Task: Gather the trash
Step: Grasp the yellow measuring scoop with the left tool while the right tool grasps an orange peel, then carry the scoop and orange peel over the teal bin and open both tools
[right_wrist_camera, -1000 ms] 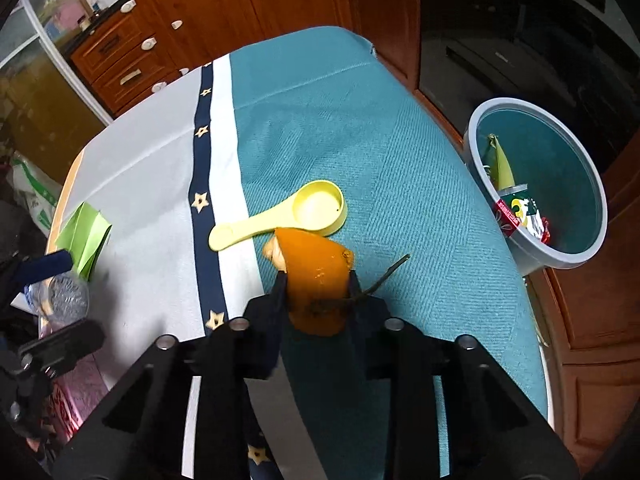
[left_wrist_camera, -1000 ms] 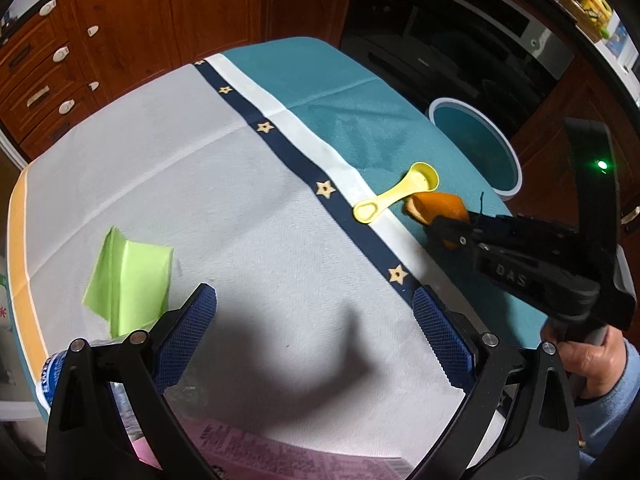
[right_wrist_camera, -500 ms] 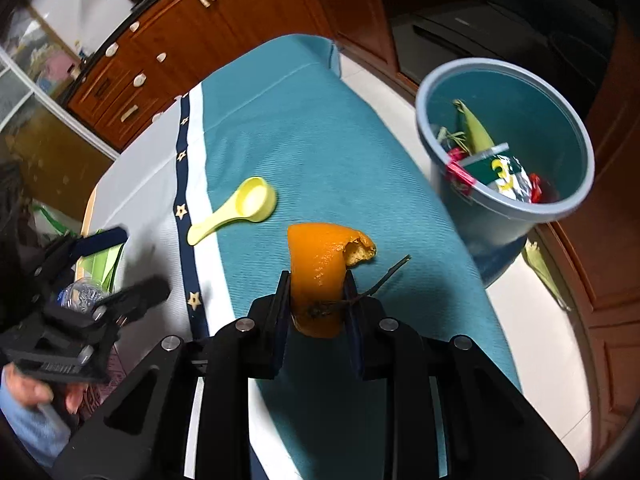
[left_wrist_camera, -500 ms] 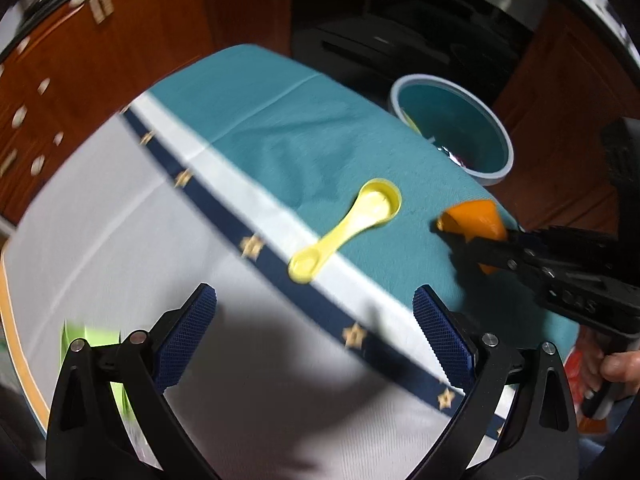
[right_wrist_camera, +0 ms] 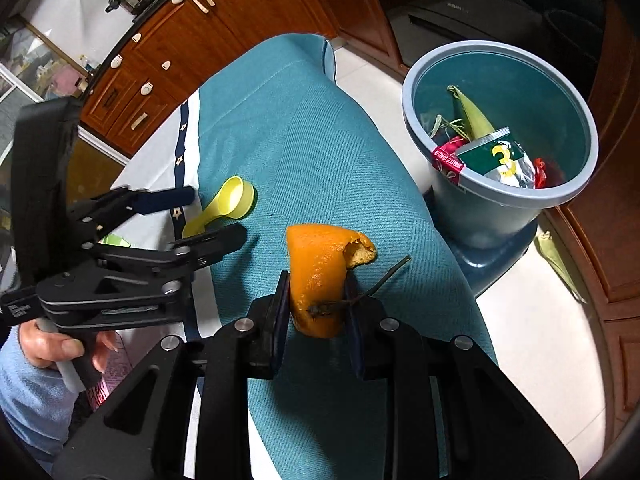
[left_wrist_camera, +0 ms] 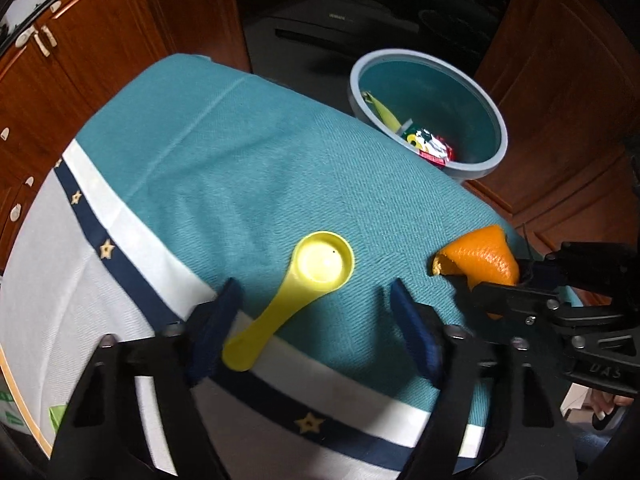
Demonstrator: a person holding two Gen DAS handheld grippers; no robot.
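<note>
Right claw [right_wrist_camera: 316, 300] clamped on a piece of orange peel [right_wrist_camera: 320, 272], held above the teal cloth near the tabletop [right_wrist_camera: 304, 152] edge that faces the bin [right_wrist_camera: 496, 200]. Left claw [left_wrist_camera: 316, 300] closing, its blue pads [left_wrist_camera: 408, 316] either side of a yellow scoop [left_wrist_camera: 308, 280] lying on the cloth, not yet pressing it. The bin, standing on the floor beyond that edge, contains wrappers [right_wrist_camera: 496, 156].

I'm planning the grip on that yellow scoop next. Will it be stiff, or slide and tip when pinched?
The yellow scoop looks like rigid moulded plastic, so probably stiff and light. Its smooth handle may slip between the closing left hand-held gripper pads. The round bowl end could make it pivot on the tablecloth.
</note>
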